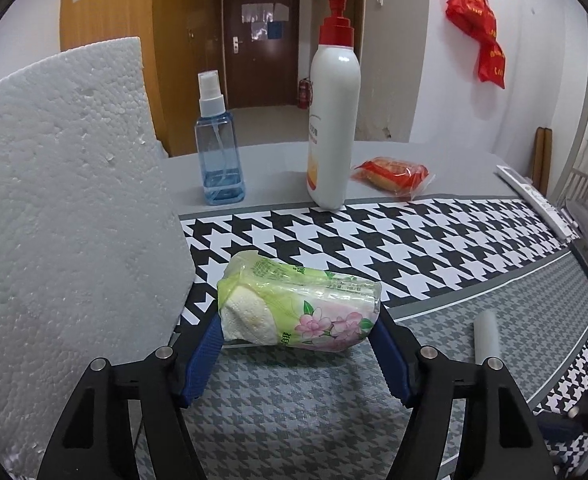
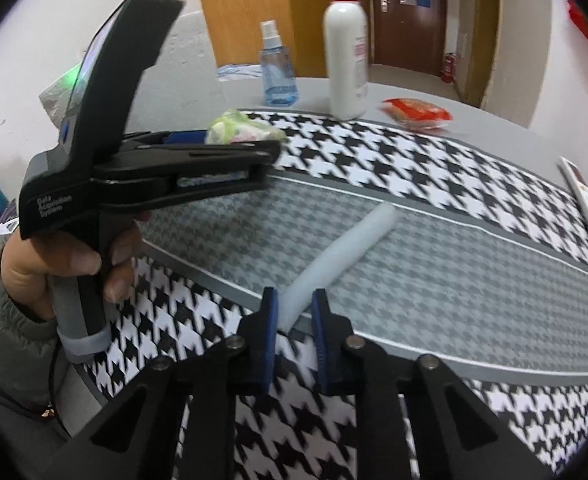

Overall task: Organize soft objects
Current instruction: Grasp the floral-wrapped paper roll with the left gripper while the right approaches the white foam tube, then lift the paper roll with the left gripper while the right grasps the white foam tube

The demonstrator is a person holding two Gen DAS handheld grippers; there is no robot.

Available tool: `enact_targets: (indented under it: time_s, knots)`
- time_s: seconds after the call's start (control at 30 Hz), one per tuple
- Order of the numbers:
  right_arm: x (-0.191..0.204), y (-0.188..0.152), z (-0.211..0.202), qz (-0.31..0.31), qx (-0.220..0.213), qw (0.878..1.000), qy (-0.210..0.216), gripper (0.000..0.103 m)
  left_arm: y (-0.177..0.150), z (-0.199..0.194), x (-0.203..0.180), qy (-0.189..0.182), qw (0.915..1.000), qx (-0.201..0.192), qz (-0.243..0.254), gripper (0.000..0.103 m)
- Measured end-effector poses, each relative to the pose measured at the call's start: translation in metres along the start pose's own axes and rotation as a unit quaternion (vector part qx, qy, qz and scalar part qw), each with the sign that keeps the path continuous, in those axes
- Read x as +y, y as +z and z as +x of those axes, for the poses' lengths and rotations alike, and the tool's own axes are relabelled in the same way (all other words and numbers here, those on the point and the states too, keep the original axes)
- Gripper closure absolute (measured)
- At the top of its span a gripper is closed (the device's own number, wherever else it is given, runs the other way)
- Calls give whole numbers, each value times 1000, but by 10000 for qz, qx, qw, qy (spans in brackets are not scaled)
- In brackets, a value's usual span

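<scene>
just in front of the white pump bottle, toward the camera on the houndstooth cloth, the left tongs are holding a tissue pack across its two short ends, the blue pads pressing on the plastic wrap at each side with the jaws standing fairly wide. the pack is looking light and squashy, its film wrapper slick and crinkled, so taking it end to end with a gentle squeeze is probably suiting it better than pinching the loose wrap, which could slide or tear. its long axis is running crosswise to the tongs, roughly level, the torn-open end with the white paper showing on the left in the left wrist view. to the right of the pump bottle and nearer the bench edge, the right tongs are sitting nearly closed around the near end of a pale foam tube, pads on either side of it, though blur is making full contact hard to confirm. the tube is likely feather-light and springy, compressing easily; it is lying flat, its long axis pointing away from the tongs and up to the right, toward the red snack packet beside the bottle. a hand is gripping the left tool's handle.
</scene>
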State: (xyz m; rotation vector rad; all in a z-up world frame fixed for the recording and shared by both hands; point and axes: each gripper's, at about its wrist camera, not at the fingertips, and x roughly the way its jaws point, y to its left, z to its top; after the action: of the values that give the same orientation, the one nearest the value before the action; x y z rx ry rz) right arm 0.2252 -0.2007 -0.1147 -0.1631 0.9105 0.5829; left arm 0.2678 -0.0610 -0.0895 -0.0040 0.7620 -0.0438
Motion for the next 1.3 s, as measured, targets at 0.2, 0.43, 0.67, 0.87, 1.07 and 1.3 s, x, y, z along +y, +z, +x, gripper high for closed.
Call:
enact_targets:
  time_s: [0.2, 0.43, 0.67, 0.87, 1.07, 1.3]
  knots:
    - [-28, -13, -7, 503, 134, 9983, -271, 82, 1, -4, 0, 9, 10000, -76, -38, 32]
    - [-25, -11, -11, 768, -45, 9969, -154, 82, -2, -14, -6, -40, 9998, -197, -5, 32]
    - [-14, -5, 0, 892, -56, 9954, -341, 71, -10, -29, -10, -43, 9990, -431, 82, 32]
    - [-8, -4, 1, 1190, -147, 9922, -351, 59, -15, -38, -7, -58, 9981, -603, 81, 32]
    - [6, -1, 4, 1315, -195, 9891, -639, 59, -24, -52, -5, -84, 9965, -834, 64, 32]
    - [19, 3, 15, 1446, -147, 9822, -1186, 59, -35, -67, 4, -183, 9949, -988, 1, 32]
